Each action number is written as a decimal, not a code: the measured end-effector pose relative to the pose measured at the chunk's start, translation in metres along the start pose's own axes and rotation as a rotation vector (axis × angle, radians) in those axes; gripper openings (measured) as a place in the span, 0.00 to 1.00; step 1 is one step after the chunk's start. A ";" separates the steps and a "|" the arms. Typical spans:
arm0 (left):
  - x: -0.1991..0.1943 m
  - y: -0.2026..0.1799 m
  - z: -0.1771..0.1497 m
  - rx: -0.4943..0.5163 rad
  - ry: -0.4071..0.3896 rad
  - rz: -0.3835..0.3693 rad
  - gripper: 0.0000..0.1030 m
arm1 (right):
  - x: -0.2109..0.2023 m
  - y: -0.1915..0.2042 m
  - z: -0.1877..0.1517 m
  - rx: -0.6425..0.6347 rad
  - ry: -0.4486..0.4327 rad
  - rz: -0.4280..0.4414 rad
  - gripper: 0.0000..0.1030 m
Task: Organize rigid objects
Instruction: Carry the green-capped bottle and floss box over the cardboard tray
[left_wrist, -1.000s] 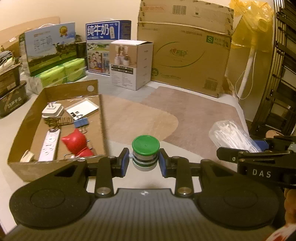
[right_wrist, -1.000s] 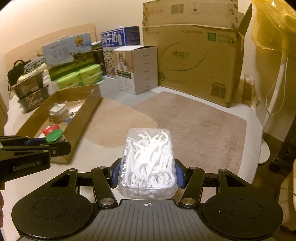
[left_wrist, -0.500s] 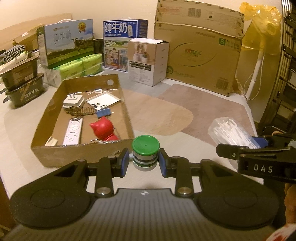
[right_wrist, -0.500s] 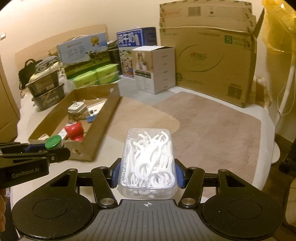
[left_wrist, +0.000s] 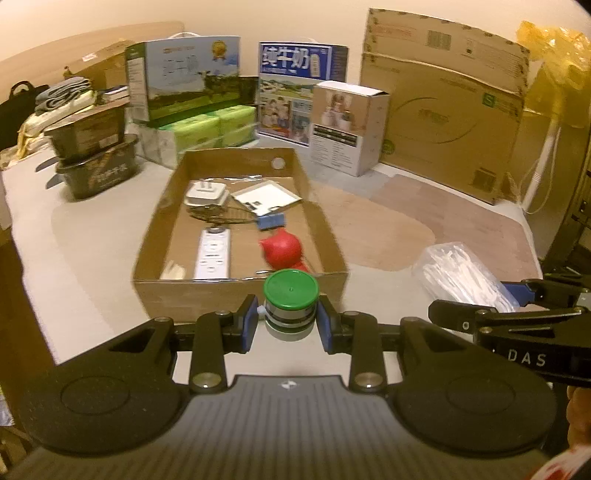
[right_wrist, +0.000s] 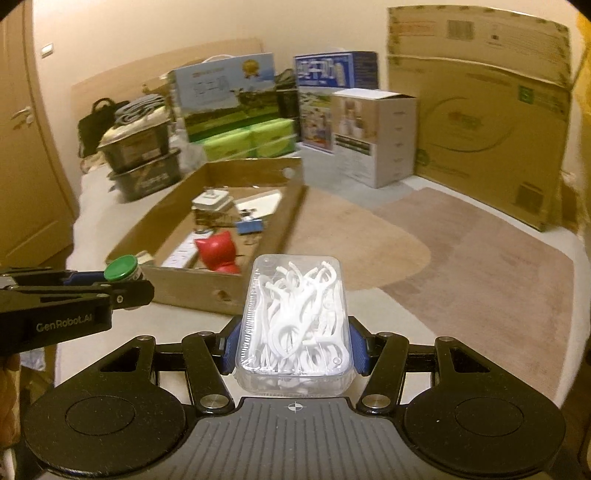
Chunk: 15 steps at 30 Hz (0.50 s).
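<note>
Black left gripper (left_wrist: 290, 326) and right gripper (right_wrist: 293, 349): blue-padded jaws, silver screws, white lettering.

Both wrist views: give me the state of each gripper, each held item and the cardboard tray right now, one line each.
left gripper: shut on the green-lidded jar.
green-lidded jar: upright, lid on, held clear of the tray.
right gripper: shut on the floss pick box.
floss pick box: closed, full of white picks, held.
cardboard tray: open-topped, already holding a red figure and a power strip.
</note>
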<state>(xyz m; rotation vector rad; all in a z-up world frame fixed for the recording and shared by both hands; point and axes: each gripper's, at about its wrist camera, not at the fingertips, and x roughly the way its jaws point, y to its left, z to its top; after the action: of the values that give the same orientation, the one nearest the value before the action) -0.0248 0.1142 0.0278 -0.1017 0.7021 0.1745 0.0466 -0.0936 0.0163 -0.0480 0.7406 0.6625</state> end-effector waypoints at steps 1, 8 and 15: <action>-0.001 0.004 0.000 -0.006 -0.002 0.005 0.29 | 0.002 0.004 0.002 -0.008 0.000 0.007 0.55; -0.008 0.022 0.006 -0.032 -0.016 0.029 0.29 | 0.010 0.026 0.013 -0.048 -0.009 0.042 0.55; -0.011 0.035 0.009 -0.042 -0.019 0.043 0.29 | 0.018 0.039 0.021 -0.071 -0.010 0.062 0.55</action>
<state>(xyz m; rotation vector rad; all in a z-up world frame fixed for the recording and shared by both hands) -0.0340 0.1483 0.0408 -0.1253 0.6822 0.2314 0.0473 -0.0468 0.0279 -0.0869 0.7109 0.7476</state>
